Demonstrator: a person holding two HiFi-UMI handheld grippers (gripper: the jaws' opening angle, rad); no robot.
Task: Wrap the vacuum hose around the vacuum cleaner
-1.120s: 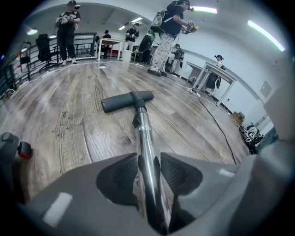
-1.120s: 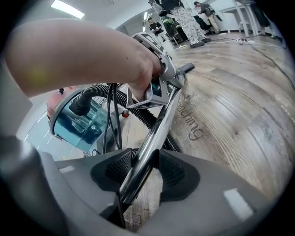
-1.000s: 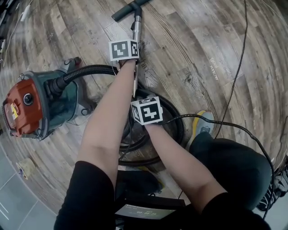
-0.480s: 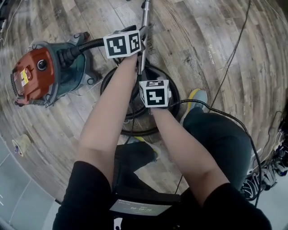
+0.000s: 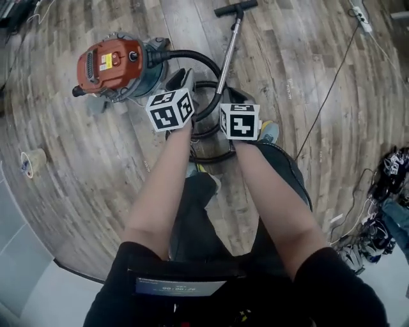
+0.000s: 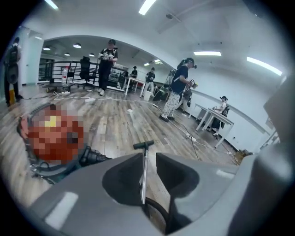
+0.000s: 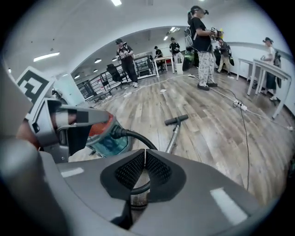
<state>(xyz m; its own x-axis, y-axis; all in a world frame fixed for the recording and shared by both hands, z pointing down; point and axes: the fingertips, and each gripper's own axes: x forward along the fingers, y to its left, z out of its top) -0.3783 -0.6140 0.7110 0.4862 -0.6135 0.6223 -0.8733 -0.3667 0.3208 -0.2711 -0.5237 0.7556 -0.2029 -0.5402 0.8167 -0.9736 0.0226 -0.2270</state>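
The vacuum cleaner (image 5: 108, 60) with its red top stands on the wood floor at the upper left, also in the right gripper view (image 7: 99, 136). Its black hose (image 5: 186, 57) curves out and lies in loops (image 5: 211, 153) by my feet. The metal wand (image 5: 229, 48) runs away to the floor head (image 5: 236, 7). My right gripper (image 5: 233, 97) is shut round the wand's near end (image 7: 138, 191), jaw tips touching. My left gripper (image 5: 181, 80) hovers open just left of it; the wand (image 6: 144, 175) shows through its gap (image 6: 148, 159), untouched.
A thin black cable (image 5: 323, 102) crosses the floor on the right toward a power strip (image 5: 359, 16). A small roll (image 5: 30, 163) lies at the left. Tangled gear (image 5: 390, 172) sits at the far right. Several people (image 7: 203, 41) and tables (image 7: 267, 69) stand farther off.
Both grippers have risen and drawn back toward my body, so the vacuum looks farther off. The wand's near end came up with the right gripper. The left gripper moved off the wand.
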